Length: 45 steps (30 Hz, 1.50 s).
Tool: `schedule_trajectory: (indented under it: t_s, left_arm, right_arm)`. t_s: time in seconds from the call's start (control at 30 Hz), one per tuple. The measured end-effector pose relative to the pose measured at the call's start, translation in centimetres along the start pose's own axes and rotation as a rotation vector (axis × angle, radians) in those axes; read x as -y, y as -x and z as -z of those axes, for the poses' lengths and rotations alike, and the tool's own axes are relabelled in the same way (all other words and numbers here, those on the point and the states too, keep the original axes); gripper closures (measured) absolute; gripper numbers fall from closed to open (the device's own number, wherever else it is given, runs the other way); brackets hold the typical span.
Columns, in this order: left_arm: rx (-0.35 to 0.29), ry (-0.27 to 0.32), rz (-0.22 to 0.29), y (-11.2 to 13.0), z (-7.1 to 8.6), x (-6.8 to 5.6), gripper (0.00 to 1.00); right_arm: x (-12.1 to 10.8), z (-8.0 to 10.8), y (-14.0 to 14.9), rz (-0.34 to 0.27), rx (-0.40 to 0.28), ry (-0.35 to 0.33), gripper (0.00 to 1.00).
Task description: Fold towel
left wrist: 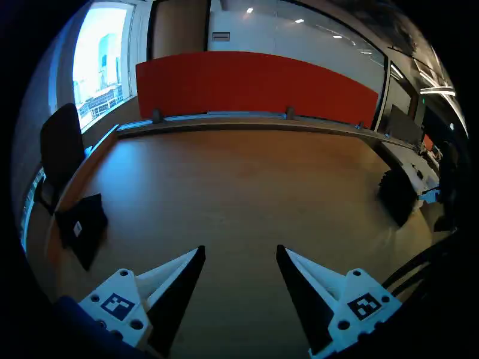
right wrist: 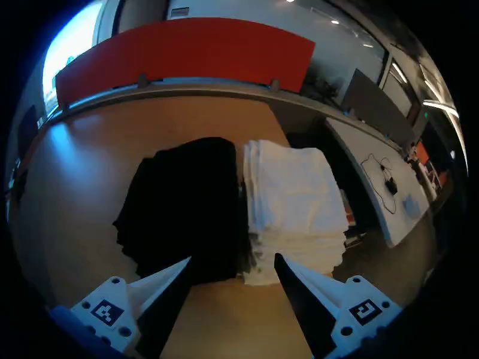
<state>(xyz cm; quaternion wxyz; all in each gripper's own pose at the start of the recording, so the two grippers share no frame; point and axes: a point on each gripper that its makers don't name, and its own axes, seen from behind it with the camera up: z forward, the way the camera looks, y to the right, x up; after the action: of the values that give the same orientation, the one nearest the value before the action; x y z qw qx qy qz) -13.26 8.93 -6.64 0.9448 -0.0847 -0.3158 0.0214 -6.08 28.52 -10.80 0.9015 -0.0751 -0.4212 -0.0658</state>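
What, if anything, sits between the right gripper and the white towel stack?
Nothing visible. The right gripper, jaws open, faces the near edge of the white towel stack across the table. The black cloth pile lies beside the stack, on its left in the right gripper view, not in the path.

White black-lined jaws, square markers (left wrist: pixel 117 305)

Your left gripper (left wrist: pixel 239 248) carries a camera that looks low and nearly level across the desk (left wrist: pixel 239 179) toward the red partition (left wrist: pixel 251 84). The one on your right gripper (right wrist: pixel 232 257) tilts downward, close above the black towel stack (right wrist: pixel 179 203) and the white towel stack (right wrist: pixel 293 197). Both views share the desk and partition.
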Motion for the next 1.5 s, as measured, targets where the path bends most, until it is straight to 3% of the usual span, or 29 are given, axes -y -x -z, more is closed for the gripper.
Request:
schedule_trajectory:
  t_s: [0.6,1.17,1.5]
  left_arm:
    - [-0.019,0.011,0.005,-0.5,0.2,0.5,0.12]
    - [-0.058,0.003,0.032,-1.9,0.1,1.1,0.12]
    - [-0.103,-0.008,0.039,-3.5,0.0,1.7,0.12]
  right_arm:
    - [1.5,2.2,-2.8,-0.008,-0.100,0.025,0.00]
    - [3.5,7.2,-11.5,-0.106,-0.448,0.071,0.00]
    - [5.3,8.9,-14.3,-0.094,-0.535,0.064,0.00]
